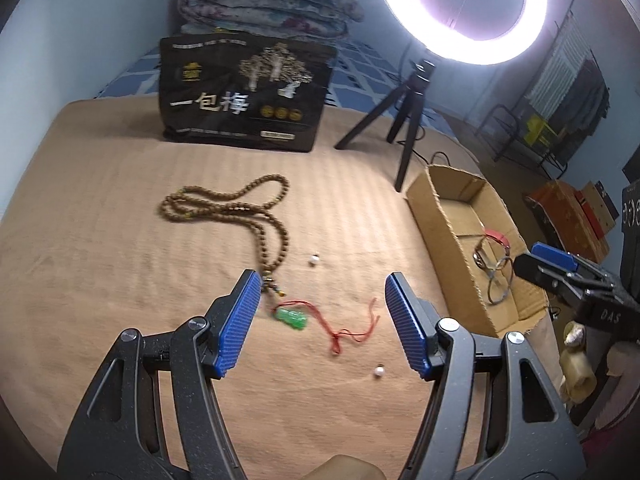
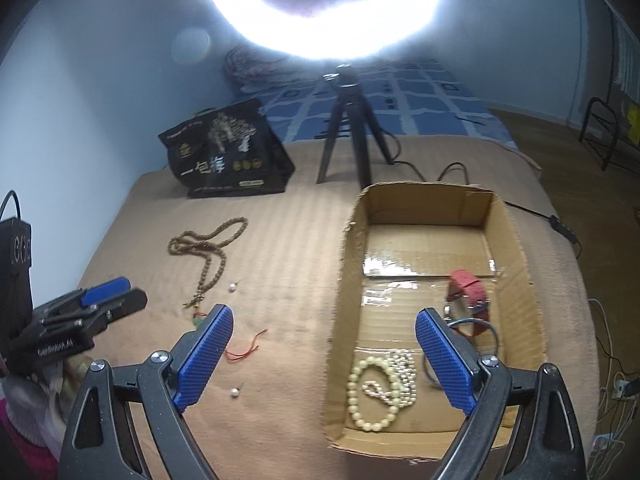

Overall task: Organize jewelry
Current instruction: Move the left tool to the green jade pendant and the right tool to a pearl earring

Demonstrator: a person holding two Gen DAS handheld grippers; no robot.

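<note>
My left gripper (image 1: 322, 300) is open and empty, low over a green pendant (image 1: 291, 317) on a red cord (image 1: 352, 330). A brown bead necklace (image 1: 240, 210) lies beyond it on the tan blanket, with one small pearl earring (image 1: 314, 259) near it and another (image 1: 378, 372) close by. My right gripper (image 2: 324, 340) is open and empty above the near left wall of a cardboard box (image 2: 348, 264). The box holds a pale bead bracelet (image 2: 366, 396), a pearl strand (image 2: 400, 380), a red watch (image 2: 468, 292) and thin bangles (image 2: 486, 330).
A black printed bag (image 1: 244, 96) stands at the back of the blanket. A ring light on a black tripod (image 1: 400, 120) stands behind the box, with its cable trailing right. Folded quilts (image 1: 268, 4) lie on the bed behind. The floor and clutter lie to the right.
</note>
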